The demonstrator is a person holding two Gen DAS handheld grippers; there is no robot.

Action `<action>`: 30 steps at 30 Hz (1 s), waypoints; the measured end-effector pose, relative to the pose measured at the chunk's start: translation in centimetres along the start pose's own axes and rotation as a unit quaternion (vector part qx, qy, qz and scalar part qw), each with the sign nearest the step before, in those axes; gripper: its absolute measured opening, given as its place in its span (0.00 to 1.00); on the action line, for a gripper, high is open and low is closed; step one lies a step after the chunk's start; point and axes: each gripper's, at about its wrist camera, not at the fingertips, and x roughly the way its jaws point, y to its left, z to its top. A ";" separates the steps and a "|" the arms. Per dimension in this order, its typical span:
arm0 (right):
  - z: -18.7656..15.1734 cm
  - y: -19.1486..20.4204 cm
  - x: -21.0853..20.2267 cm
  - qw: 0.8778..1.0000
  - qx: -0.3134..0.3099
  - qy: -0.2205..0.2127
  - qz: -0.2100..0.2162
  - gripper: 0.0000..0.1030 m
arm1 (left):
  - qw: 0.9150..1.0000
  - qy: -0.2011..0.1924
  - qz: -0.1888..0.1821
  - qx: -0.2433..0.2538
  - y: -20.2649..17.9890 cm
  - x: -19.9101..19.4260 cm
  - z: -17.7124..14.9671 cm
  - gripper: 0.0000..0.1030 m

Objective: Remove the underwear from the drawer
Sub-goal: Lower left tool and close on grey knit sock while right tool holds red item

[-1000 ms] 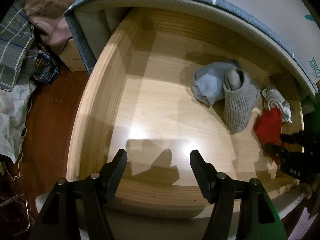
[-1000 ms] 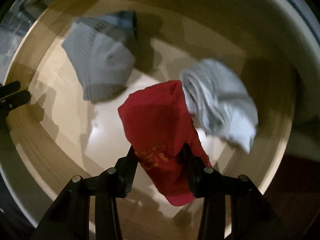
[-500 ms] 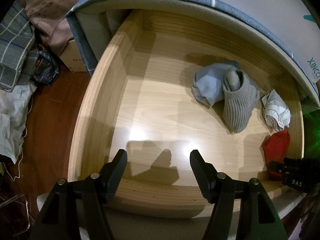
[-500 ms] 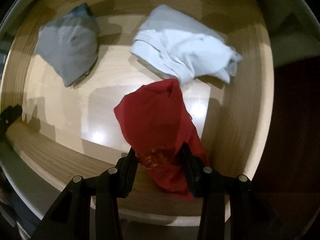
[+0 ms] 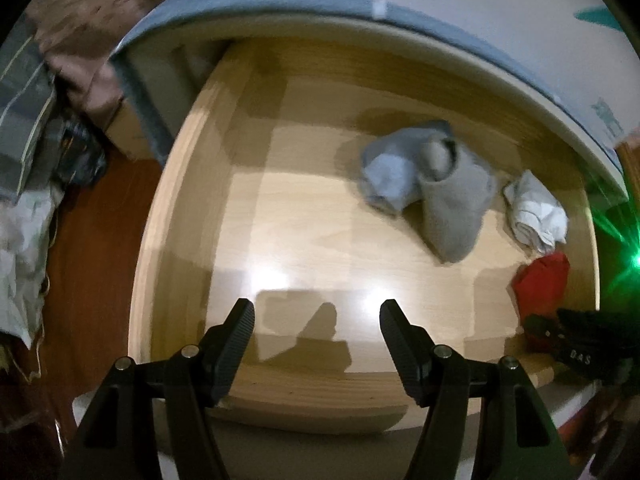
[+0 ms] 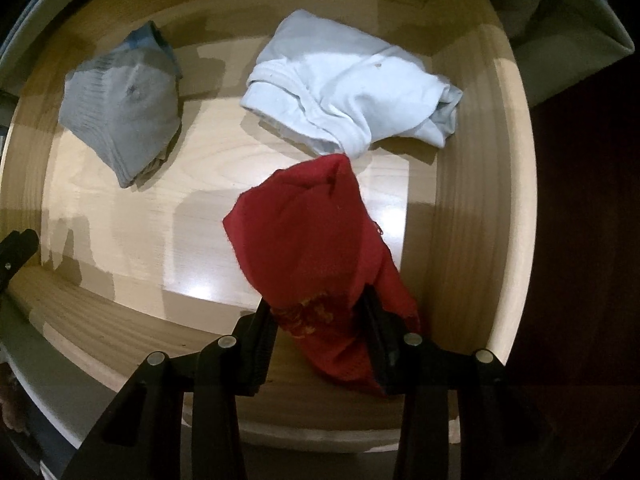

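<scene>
Gripping: red underwear (image 6: 308, 248) is clamped between the right gripper (image 6: 318, 320) jaws, above the drawer's (image 6: 472, 216) front right corner.
Left gripper (image 5: 316, 340): held apart, empty, over the drawer front.
Left inside: white garment (image 6: 352, 88), grey socks (image 6: 124, 108).

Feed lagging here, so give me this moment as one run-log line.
right gripper: shut on red cloth underwear | left gripper: open, nothing between | wooden drawer: grey knit sock, white garment inside

Drawer (image 6: 472, 200) contents: knitted bundle (image 6: 120, 116) far left, folded garment (image 6: 352, 92) far right, held underwear (image 6: 312, 256) near right between the right gripper (image 6: 316, 320) fingers.
</scene>
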 end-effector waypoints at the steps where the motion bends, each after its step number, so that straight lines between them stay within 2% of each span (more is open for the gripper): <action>1: -1.3 0.4 -0.4 1.000 0.001 -0.001 0.000 0.37 | 1.000 -0.001 -0.008 0.012 -0.4 -0.1 0.0 0.65; 2: -1.4 0.4 -0.4 1.000 0.001 -0.002 0.000 0.37 | 0.999 -0.003 -0.021 0.029 -1.0 -0.2 0.0 0.65; 6: -2.0 0.3 0.0 1.000 -0.001 -0.007 0.000 0.37 | 0.997 -0.016 -0.037 0.073 -3.0 -0.6 0.5 0.65; 9: -2.2 0.1 -0.5 1.000 0.000 -0.010 0.004 0.37 | 0.994 -0.034 -0.028 0.102 -4.4 -1.0 1.1 0.65; 12: -2.7 0.1 -0.5 1.000 -0.001 -0.015 0.004 0.38 | 0.991 -0.035 -0.025 0.125 -5.8 -0.9 2.1 0.65; 18: -3.0 -0.2 -0.2 1.000 -0.001 -0.015 0.008 0.38 | 0.990 -0.034 -0.029 0.136 -7.0 -0.5 3.9 0.65; 22: -3.3 -0.4 0.4 1.000 -0.002 -0.015 0.012 0.38 | 0.991 -0.014 -0.034 0.130 -7.5 0.7 5.2 0.65; 30: -3.2 -0.8 0.5 1.000 -0.003 -0.015 0.017 0.39 | 0.991 0.004 -0.022 0.130 -8.7 2.7 7.4 0.65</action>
